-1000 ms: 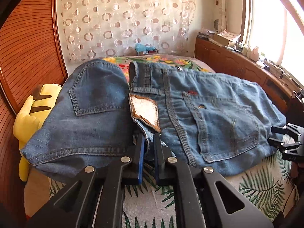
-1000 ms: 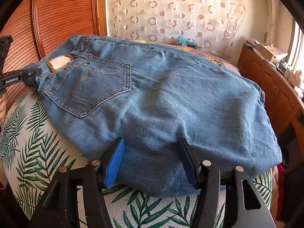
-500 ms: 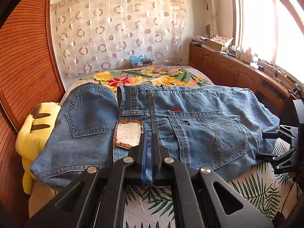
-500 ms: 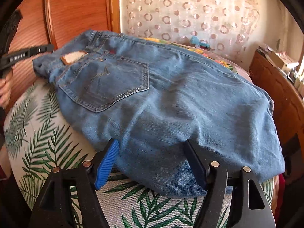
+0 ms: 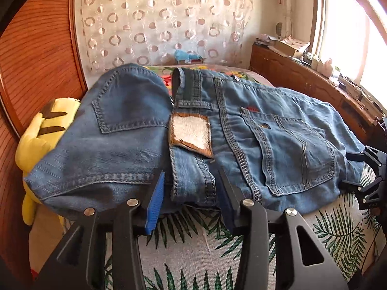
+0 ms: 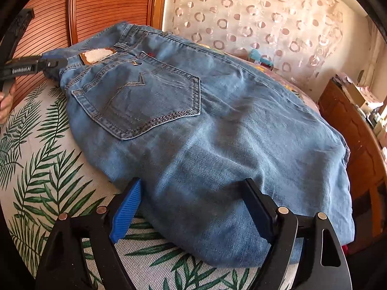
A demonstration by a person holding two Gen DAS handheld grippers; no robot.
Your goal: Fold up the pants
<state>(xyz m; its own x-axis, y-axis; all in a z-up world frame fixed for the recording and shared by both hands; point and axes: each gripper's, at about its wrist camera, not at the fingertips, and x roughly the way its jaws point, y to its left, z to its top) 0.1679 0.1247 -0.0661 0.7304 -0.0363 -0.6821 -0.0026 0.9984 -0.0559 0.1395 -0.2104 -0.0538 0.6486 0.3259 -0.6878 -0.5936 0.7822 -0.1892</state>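
Observation:
Blue jeans (image 5: 278, 140) lie folded across the bed, back pockets up, with a white-and-brown waist patch (image 5: 191, 133). My left gripper (image 5: 191, 176) sits at the near waistband edge. Its jaws are opening and stand apart on either side of the waistband strip, pads clear of the cloth. In the right wrist view the jeans (image 6: 217, 125) fill the middle. My right gripper (image 6: 193, 181) straddles their near folded edge with jaws opening wide, not pinching. Each gripper shows in the other view: the right gripper (image 5: 362, 169) and the left gripper (image 6: 48, 64).
A yellow plush toy (image 5: 36, 140) lies at the bed's left side against a ribbed wooden panel (image 5: 36, 60). A wooden cabinet (image 5: 314, 89) with clutter runs under the window on the right. The leaf-print sheet (image 5: 193, 253) covers the near bed, a floral blanket (image 5: 164, 68) the far part.
My left gripper, shut on the waistband before, has spread its jaws and the waistband now rests on the bed. The right jaws have widened around the folded edge.

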